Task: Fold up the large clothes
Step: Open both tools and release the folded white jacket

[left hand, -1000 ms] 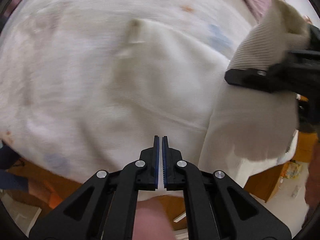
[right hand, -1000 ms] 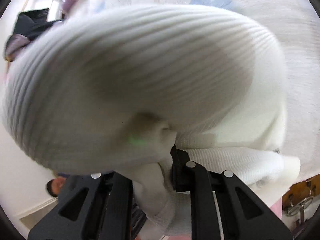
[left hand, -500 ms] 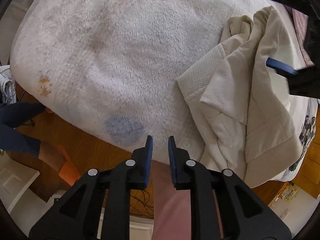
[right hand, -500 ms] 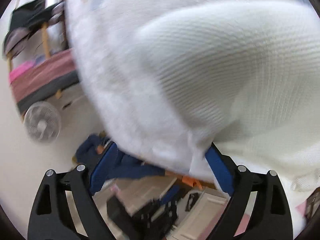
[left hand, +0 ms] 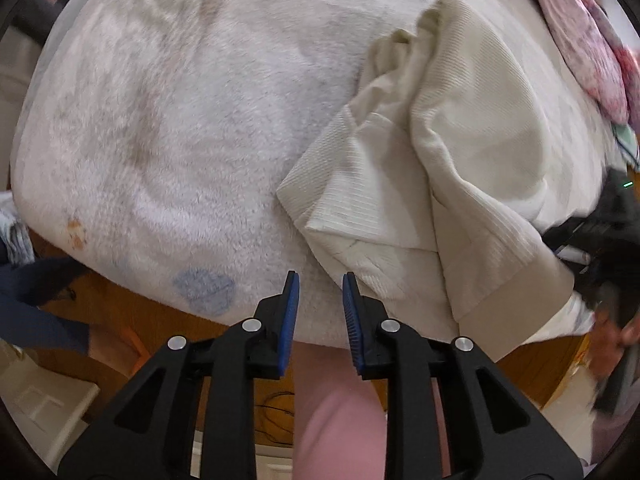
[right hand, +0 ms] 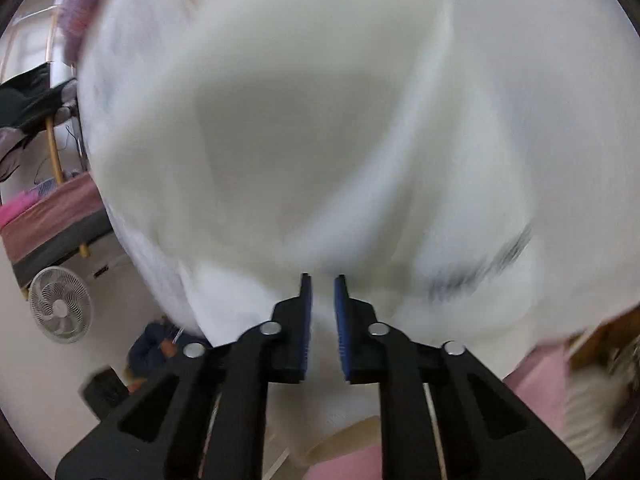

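Observation:
A cream ribbed sweater lies crumpled on the right part of a white fluffy blanket, its hem hanging over the front edge. My left gripper is open and empty, just in front of the blanket's edge, left of the sweater's hem. My right gripper is open with a narrow gap and empty, close over the blurred cream sweater. The right gripper's black body shows blurred at the right edge of the left wrist view.
A pink and purple patterned cloth lies at the blanket's far right. Wooden floor and dark blue clothes lie below the blanket's edge. A white fan and a rack with pink cloth stand to the left.
My right gripper let go of the sweater, which dropped onto the blanket, and its jaws narrowed. My left gripper opened and drew back toward the blanket's front edge.

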`<state>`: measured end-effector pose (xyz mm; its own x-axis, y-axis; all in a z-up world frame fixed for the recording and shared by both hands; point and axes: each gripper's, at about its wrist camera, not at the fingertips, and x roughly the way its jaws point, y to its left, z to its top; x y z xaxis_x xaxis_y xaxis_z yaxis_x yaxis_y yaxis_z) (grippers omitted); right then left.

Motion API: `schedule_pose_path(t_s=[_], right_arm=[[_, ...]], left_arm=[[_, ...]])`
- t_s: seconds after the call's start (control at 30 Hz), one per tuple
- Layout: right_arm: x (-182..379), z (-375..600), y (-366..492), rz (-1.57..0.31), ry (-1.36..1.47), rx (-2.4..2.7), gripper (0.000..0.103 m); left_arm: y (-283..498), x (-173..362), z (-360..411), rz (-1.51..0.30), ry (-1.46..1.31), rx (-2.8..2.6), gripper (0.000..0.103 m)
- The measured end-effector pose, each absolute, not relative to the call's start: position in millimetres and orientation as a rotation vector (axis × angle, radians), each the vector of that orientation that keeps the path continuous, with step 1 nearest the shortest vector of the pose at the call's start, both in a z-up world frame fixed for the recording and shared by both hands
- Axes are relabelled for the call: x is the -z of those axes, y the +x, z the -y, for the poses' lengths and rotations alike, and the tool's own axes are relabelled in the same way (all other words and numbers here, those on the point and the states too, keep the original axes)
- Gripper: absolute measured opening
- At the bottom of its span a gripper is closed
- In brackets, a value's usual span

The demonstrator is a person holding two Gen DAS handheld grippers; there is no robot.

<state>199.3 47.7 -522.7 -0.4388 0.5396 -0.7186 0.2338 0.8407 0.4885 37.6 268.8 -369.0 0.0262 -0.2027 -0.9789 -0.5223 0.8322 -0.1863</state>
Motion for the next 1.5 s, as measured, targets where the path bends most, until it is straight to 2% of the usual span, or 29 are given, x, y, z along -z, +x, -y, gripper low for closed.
schedule_pose_path(t_s=[0.07, 0.13, 0.23, 0.27, 0.33, 0.47, 0.57, 0.63, 0.7, 0.77, 0.83, 0.9, 0.97, 1.0, 1.1, 1.13, 1.17, 1.2, 1.23, 1.3, 1.5], right_arm=[[532.6, -78.6, 156.8, -2.135, 0.615, -0.504, 0.008], [532.9, -106.9, 134.8, -2.161, 0.478, -0.571, 0.008], [544.0, -126.3, 102.2, -2.314, 0.634, -0.682, 0.008], [541.1, -130.3, 99.0, -2.317, 0.603, -0.704, 0.008], [523.9, -131.8, 108.2, -2.236, 0.453, -0.737, 0.008], [485.7, -77.6, 156.5, -2.018, 0.415, -0.614, 0.008], [476.4, -47.4, 176.4, -1.873, 0.179, -0.452, 0.010], [486.4, -18.1, 190.7, -1.843, 0.026, -0.281, 0.011], [501.1, 10.8, 193.5, -1.875, 0.085, -0.210, 0.012], [515.0, 40.9, 190.6, -1.939, 0.243, -0.173, 0.022], [523.1, 65.3, 182.5, -1.969, 0.378, -0.148, 0.068], [525.4, 75.4, 174.7, -1.963, 0.422, -0.157, 0.074], [533.2, 78.5, 163.2, -1.995, 0.455, -0.178, 0.074], [540.4, 85.2, 156.0, -2.026, 0.500, -0.184, 0.074], [567.9, 92.6, 130.7, -2.102, 0.627, -0.168, 0.074], [575.1, 86.8, 123.8, -2.110, 0.659, -0.169, 0.057], [580.1, 96.9, 120.3, -2.107, 0.695, -0.167, 0.041], [586.9, 101.3, 112.2, -2.101, 0.741, -0.134, 0.033], [589.2, 107.9, 107.4, -2.080, 0.776, -0.092, 0.029], [587.8, 117.6, 101.6, -2.066, 0.803, -0.041, 0.015], [589.1, 140.5, 80.6, -2.028, 0.874, 0.069, 0.010]], left_arm=[[41.5, 363.0, -265.0, -1.542, -0.591, -0.255, 0.023], [47.4, 354.4, -262.0, -1.540, -0.568, -0.256, 0.023], [50.0, 346.7, -261.2, -1.535, -0.545, -0.254, 0.023], [45.9, 352.0, -262.0, -1.534, -0.539, -0.248, 0.023], [48.4, 355.0, -261.5, -1.531, -0.527, -0.236, 0.023], [52.9, 373.8, -250.2, -1.529, -0.531, -0.153, 0.023], [68.5, 379.8, -230.0, -1.538, -0.513, -0.084, 0.023], [79.3, 389.8, -220.7, -1.566, -0.480, -0.084, 0.023], [89.3, 392.5, -219.9, -1.560, -0.483, -0.083, 0.023], [104.5, 391.3, -223.7, -1.544, -0.495, -0.079, 0.027], [123.7, 382.7, -232.3, -1.500, -0.497, -0.081, 0.053], [143.0, 373.7, -243.1, -1.446, -0.511, -0.092, 0.065], [165.7, 368.6, -256.8, -1.405, -0.535, -0.117, 0.068], [176.8, 368.7, -263.8, -1.391, -0.550, -0.142, 0.074], [205.5, 377.5, -279.4, -1.349, -0.607, -0.163, 0.074], [213.1, 382.7, -282.5, -1.339, -0.620, -0.164, 0.069], [221.3, 390.9, -285.3, -1.335, -0.626, -0.179, 0.057], [227.6, 401.1, -287.1, -1.359, -0.606, -0.217, 0.032], [231.7, 408.7, -287.8, -1.386, -0.599, -0.230, 0.030], [238.8, 418.5, -289.7, -1.407, -0.584, -0.240, 0.026], [252.2, 425.6, -275.1, -1.435, -0.411, -0.227, 0.024]])
